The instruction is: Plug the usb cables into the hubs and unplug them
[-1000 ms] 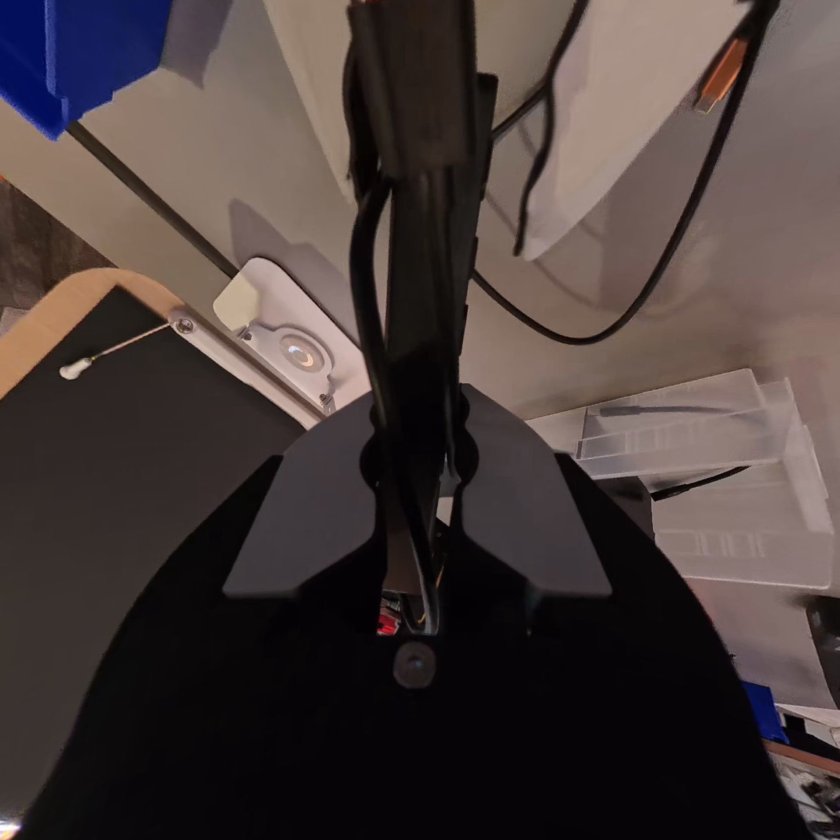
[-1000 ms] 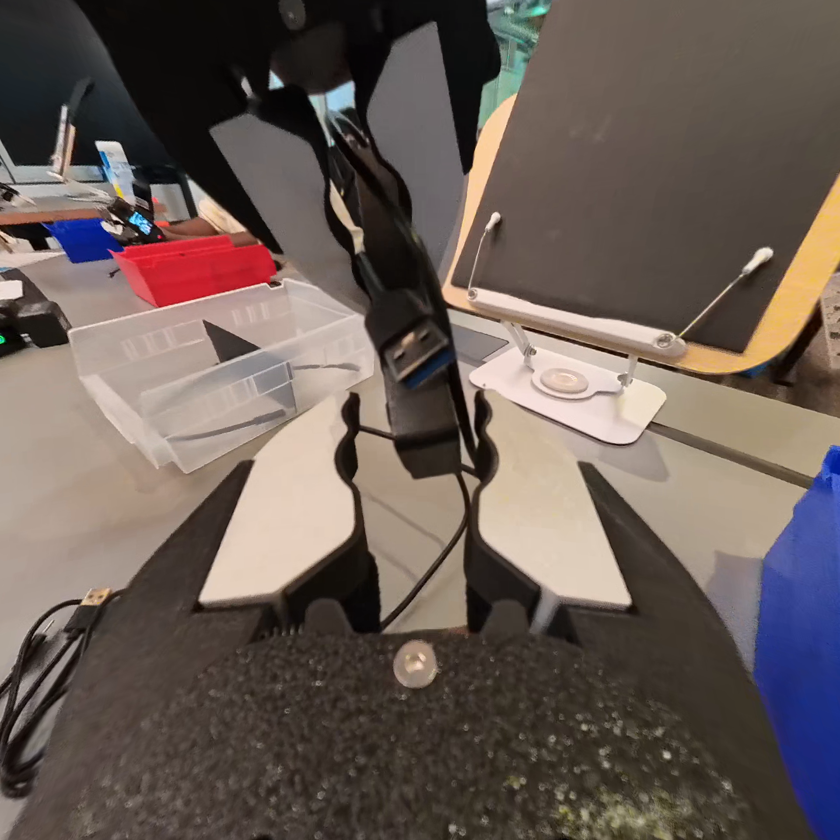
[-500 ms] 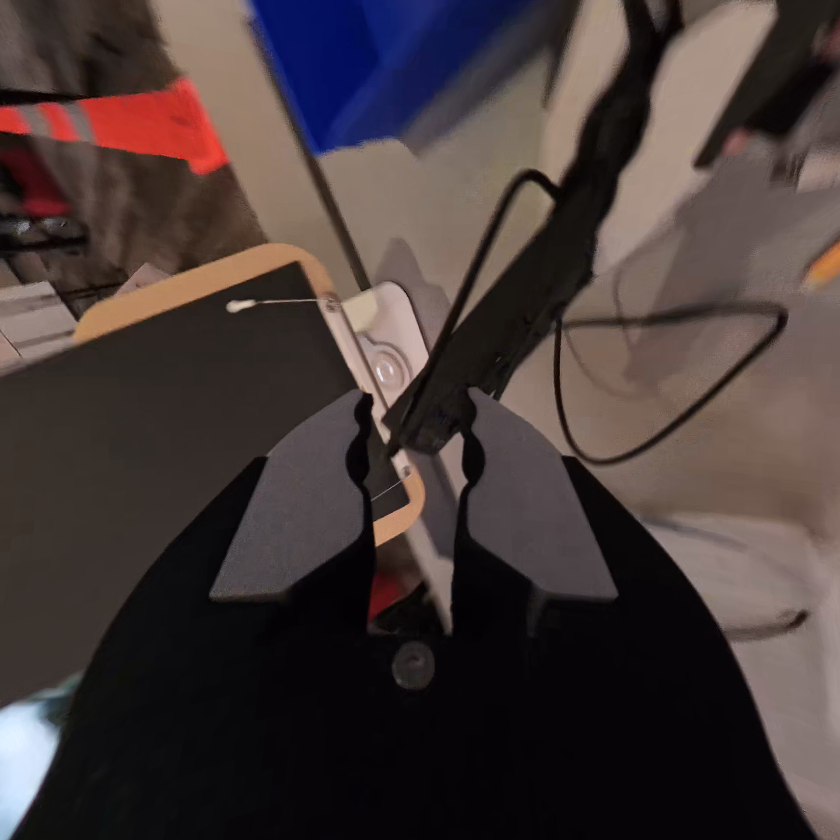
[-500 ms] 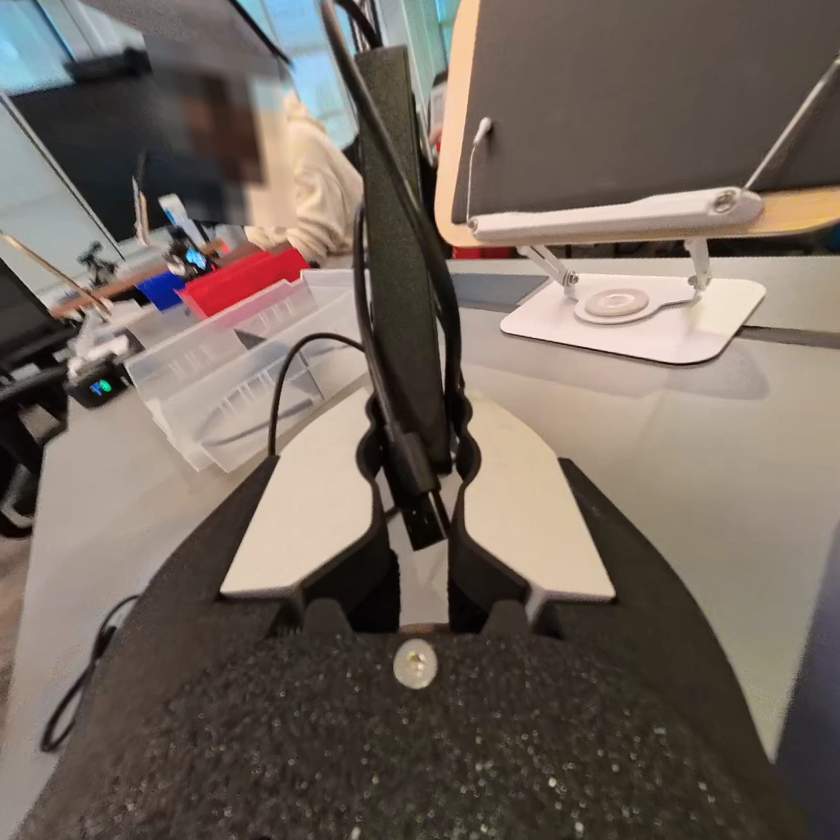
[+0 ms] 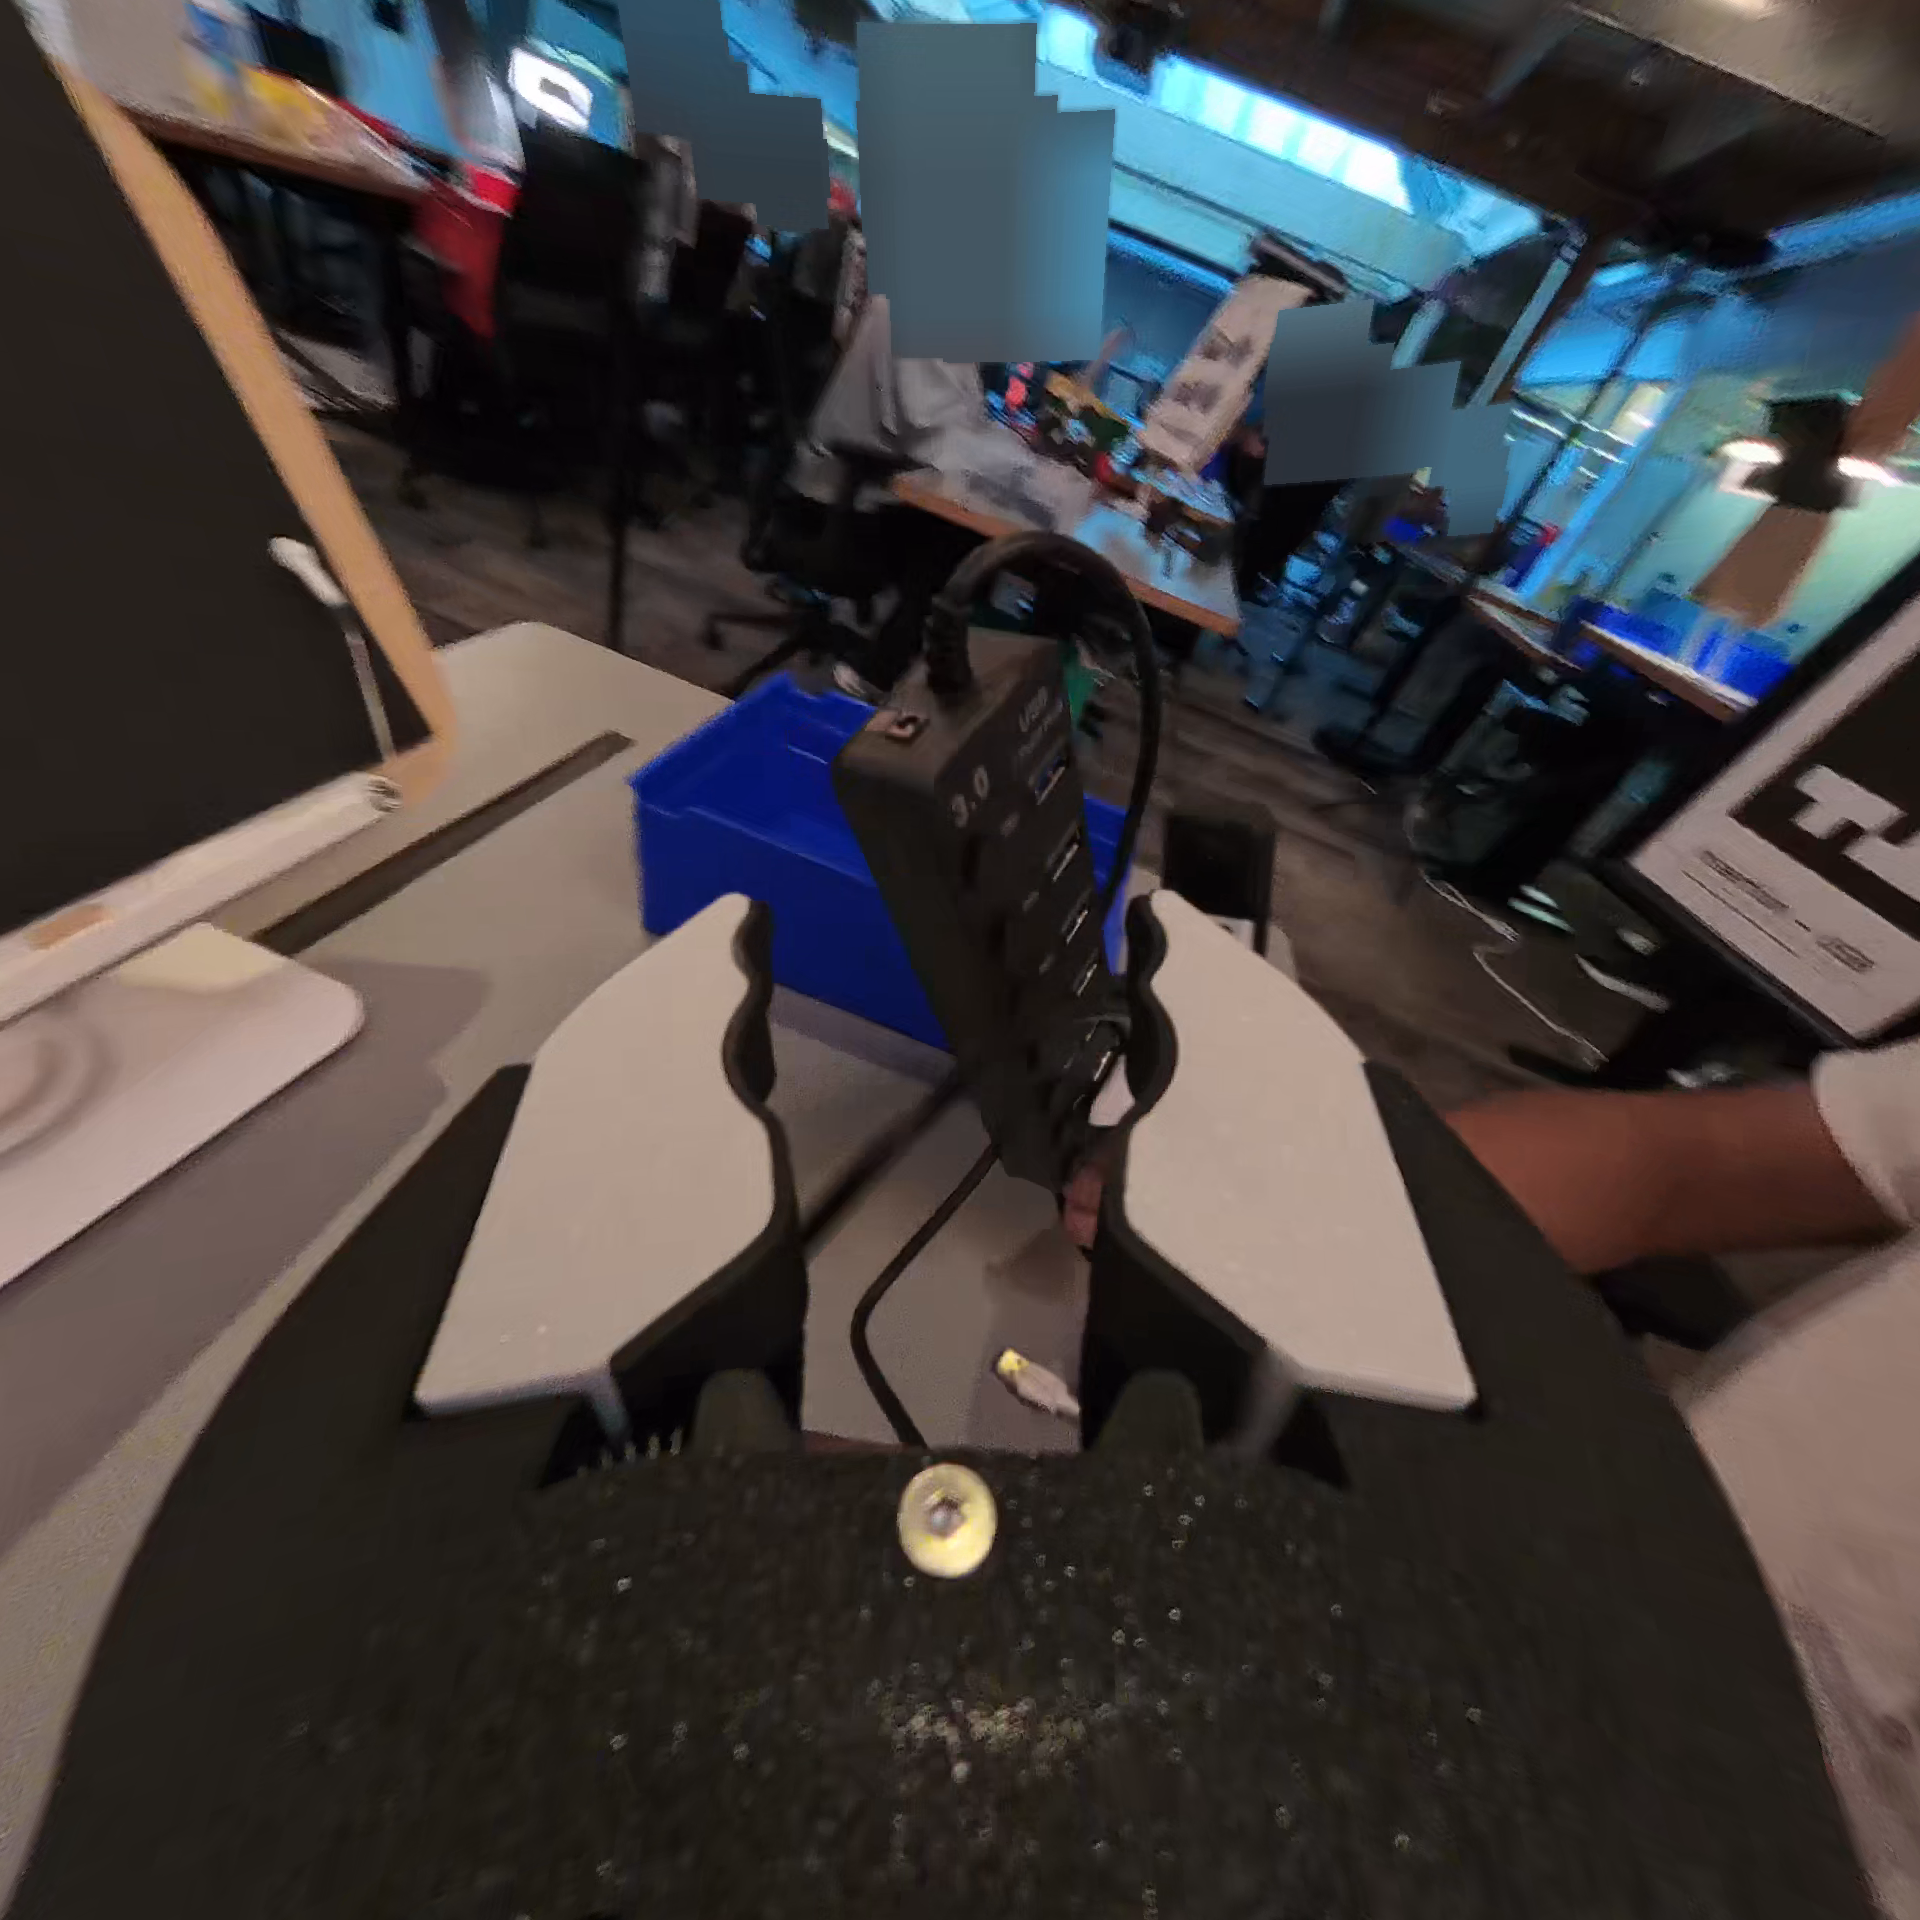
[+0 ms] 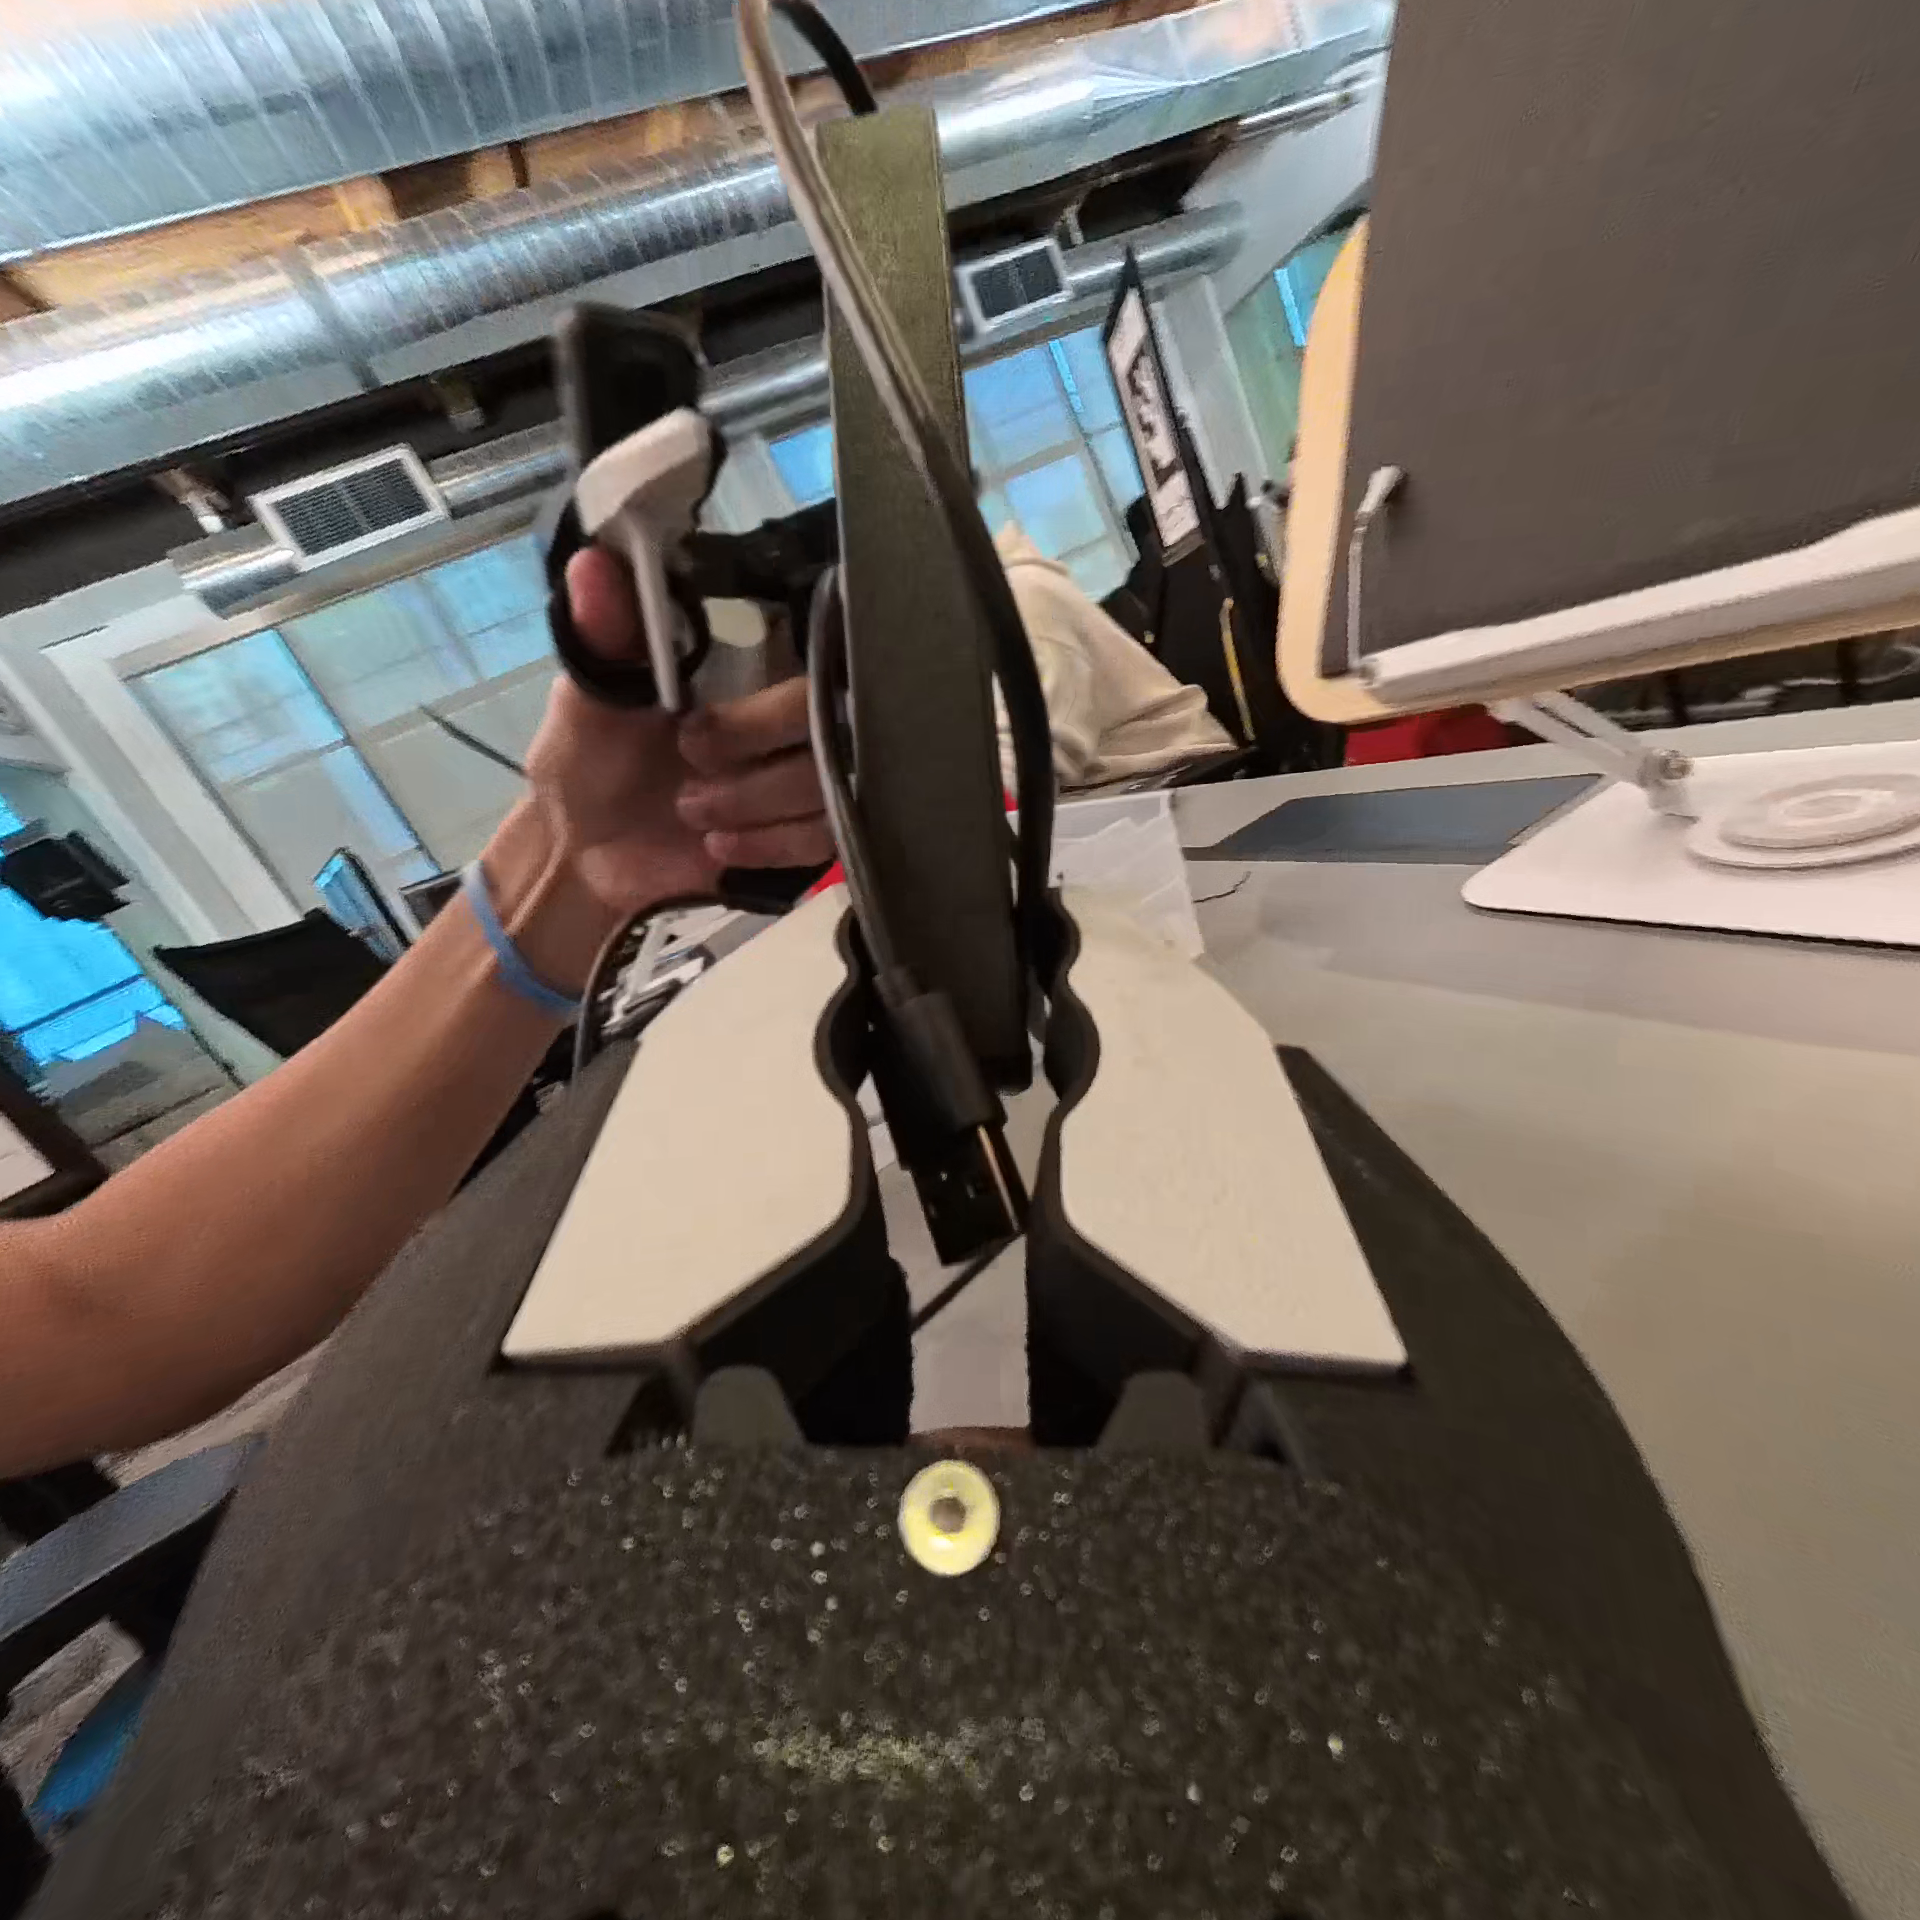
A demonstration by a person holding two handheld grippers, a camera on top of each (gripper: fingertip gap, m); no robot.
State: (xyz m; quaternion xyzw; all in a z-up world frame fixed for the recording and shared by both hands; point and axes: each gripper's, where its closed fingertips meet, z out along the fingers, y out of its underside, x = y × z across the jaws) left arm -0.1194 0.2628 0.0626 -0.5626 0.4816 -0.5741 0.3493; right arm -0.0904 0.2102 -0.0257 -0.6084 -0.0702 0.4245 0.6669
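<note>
Right claw [image 6: 945, 997] pinches the upright black USB hub [image 6: 914, 582] and its cable plug [image 6: 956, 1153]; left claw [image 5: 945, 997] spread, hub [image 5: 997, 914] leaning between.

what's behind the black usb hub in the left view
A blue bin sits right behind the USB hub on the table; the hub covers the bin's right part, so its contents can't be seen.
</note>
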